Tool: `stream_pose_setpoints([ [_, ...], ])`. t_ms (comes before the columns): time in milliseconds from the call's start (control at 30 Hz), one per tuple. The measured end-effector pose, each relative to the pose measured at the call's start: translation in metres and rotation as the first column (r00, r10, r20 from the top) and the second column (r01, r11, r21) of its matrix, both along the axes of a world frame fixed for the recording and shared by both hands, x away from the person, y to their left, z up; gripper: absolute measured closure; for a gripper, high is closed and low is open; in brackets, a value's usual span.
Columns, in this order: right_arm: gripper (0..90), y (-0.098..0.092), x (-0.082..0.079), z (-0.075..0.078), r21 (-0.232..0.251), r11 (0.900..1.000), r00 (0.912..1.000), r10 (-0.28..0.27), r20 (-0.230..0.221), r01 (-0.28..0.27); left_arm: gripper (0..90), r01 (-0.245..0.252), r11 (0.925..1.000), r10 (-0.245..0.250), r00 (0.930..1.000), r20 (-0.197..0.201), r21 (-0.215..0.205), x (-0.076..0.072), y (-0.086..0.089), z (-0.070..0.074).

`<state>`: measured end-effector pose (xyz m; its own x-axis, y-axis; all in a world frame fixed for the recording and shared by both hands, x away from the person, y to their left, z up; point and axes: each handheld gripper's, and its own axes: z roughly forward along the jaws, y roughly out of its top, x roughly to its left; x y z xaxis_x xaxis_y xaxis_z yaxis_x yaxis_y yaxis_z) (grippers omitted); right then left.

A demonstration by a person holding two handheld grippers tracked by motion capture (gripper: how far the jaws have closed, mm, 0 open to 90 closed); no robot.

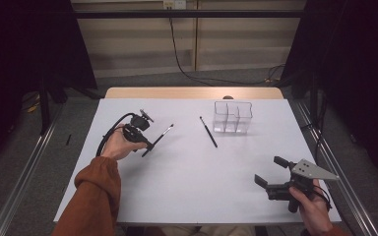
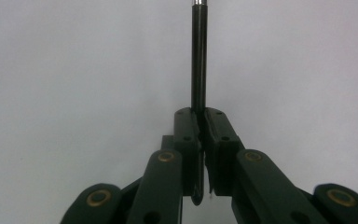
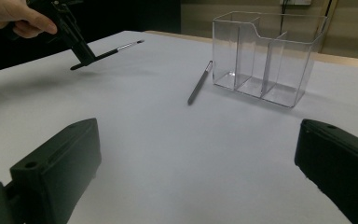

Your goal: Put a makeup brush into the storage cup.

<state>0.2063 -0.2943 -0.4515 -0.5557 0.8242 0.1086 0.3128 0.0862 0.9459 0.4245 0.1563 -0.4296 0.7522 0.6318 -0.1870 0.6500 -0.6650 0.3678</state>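
Observation:
My left gripper [image 1: 148, 146] is shut on a thin black makeup brush [image 1: 161, 135] and holds it by the handle end, lifted just off the white table. In the left gripper view the brush handle [image 2: 198, 60] runs straight up from between the closed pads, to a silver ferrule at the top edge. The right gripper view shows that same brush [image 3: 107, 53] tilted in the air at upper left. A second dark brush [image 1: 208, 132] lies flat on the table left of the clear organizer [image 1: 232, 117]. My right gripper [image 1: 271, 171] stands open at the near right, nothing between its jaws.
The clear plastic organizer [image 3: 265, 51] has several upright compartments and stands at the back right of the white table [image 1: 192, 187]. A black cable hangs down the wall behind. Dark curtains flank both sides.

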Motion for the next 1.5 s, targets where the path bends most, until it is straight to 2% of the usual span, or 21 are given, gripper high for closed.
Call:
stream_pose_setpoints([
  [167,0.0,0.0,0.0,0.0,0.0,1.0,1.0,-0.001,0.001,0.001,84.3,0.024,0.9993,-0.024,0.9997,0.011,-0.029,-0.005,0.002,0.001],
  [433,0.0,0.0,0.0,0.0,0.0,1.0,1.0,-0.001,0.0,0.001,84.3,0.002,0.9963,0.002,0.9988,0.049,-0.086,-0.011,0.006,0.002],
  [633,0.0,0.0,0.0,0.0,0.001,1.0,1.0,-0.002,0.0,0.002,84.3,-0.025,0.9916,0.037,0.9952,0.091,-0.127,-0.016,0.01,0.002],
  [667,0.0,0.0,0.0,0.0,0.001,1.0,1.0,-0.002,0.0,0.002,84.3,-0.015,0.9917,0.028,0.9949,0.097,-0.128,-0.016,0.011,0.002],
  [700,0.0,0.0,0.0,0.0,0.001,1.0,1.0,-0.002,-0.001,0.002,84.3,-0.026,0.9898,0.039,0.995,0.092,-0.14,-0.017,0.012,0.001],
  [733,0.0,0.0,0.0,0.0,0.001,1.0,1.0,-0.003,0.0,0.003,84.3,-0.01,0.9909,0.023,0.9947,0.1,-0.134,-0.018,0.012,0.001],
  [767,0.0,0.0,0.0,0.0,0.001,1.0,1.0,-0.003,0.0,0.003,84.3,-0.026,0.9898,0.041,0.9931,0.11,-0.14,-0.019,0.012,0.002],
  [800,0.0,0.0,0.0,0.0,0.001,1.0,1.0,-0.002,-0.001,0.002,84.3,-0.019,0.9866,0.039,0.9923,0.118,-0.162,-0.021,0.012,0.003],
  [867,0.0,0.0,0.0,0.0,-0.002,1.0,1.0,-0.001,0.0,0.001,84.3,-0.016,0.9871,0.037,0.9903,0.134,-0.159,-0.022,0.012,0.003],
  [900,0.0,0.0,0.0,0.0,0.002,1.0,1.0,-0.001,0.0,0.001,84.2,-0.009,0.9843,0.036,0.9873,0.155,-0.176,-0.024,0.012,0.003],
  [933,0.0,0.0,0.0,0.0,0.002,1.0,1.0,-0.001,0.0,0.001,84.3,-0.009,0.9843,0.036,0.9873,0.155,-0.176,-0.024,0.012,0.003],
  [1000,0.0,0.0,0.0,0.0,0.002,1.0,1.0,-0.002,-0.001,0.002,84.3,-0.02,0.9798,0.055,0.984,0.169,-0.199,-0.026,0.011,0.002],
  [1100,0.0,0.0,0.0,0.0,0.001,1.0,1.0,-0.002,0.0,0.002,84.3,-0.014,0.9787,0.054,0.9807,0.188,-0.205,-0.027,0.01,0.001],
  [1233,0.0,0.0,0.0,0.0,0.001,1.0,1.0,-0.001,0.0,0.001,84.3,-0.027,0.9711,0.079,0.9745,0.21,-0.237,-0.031,0.011,0.0],
  [1267,0.0,0.0,0.0,0.0,0.002,1.0,1.0,-0.001,0.001,0.001,84.3,-0.03,0.9673,0.086,0.9726,0.216,-0.252,-0.032,0.011,-0.001],
  [1300,0.0,0.0,0.0,0.0,0.002,1.0,1.0,-0.001,0.001,0.001,84.3,-0.028,0.9677,0.086,0.9704,0.226,-0.251,-0.033,0.012,0.0],
  [1333,0.0,0.0,0.0,0.0,0.002,1.0,1.0,0.0,0.001,0.0,84.3,-0.035,0.9635,0.097,0.9694,0.226,-0.265,-0.034,0.013,0.0],
  [1367,0.0,0.0,0.0,0.0,0.002,1.0,1.0,0.0,0.001,0.0,84.3,-0.034,0.9637,0.098,0.9681,0.231,-0.265,-0.034,0.014,0.0],
  [1400,0.0,0.001,0.0,0.0,0.003,1.0,1.0,-0.001,0.0,0.001,84.3,-0.052,0.9589,0.119,0.9665,0.227,-0.279,-0.035,0.015,0.0],
  [1467,0.0,0.001,0.0,0.0,0.003,1.0,1.0,-0.001,-0.001,0.001,84.3,-0.048,0.9568,0.119,0.9646,0.236,-0.287,-0.036,0.017,0.0],
  [1500,0.0,0.001,0.0,0.0,0.003,1.0,1.0,0.0,0.0,0.0,84.3,-0.055,0.9532,0.13,0.9627,0.237,-0.297,-0.037,0.018,0.0],
])
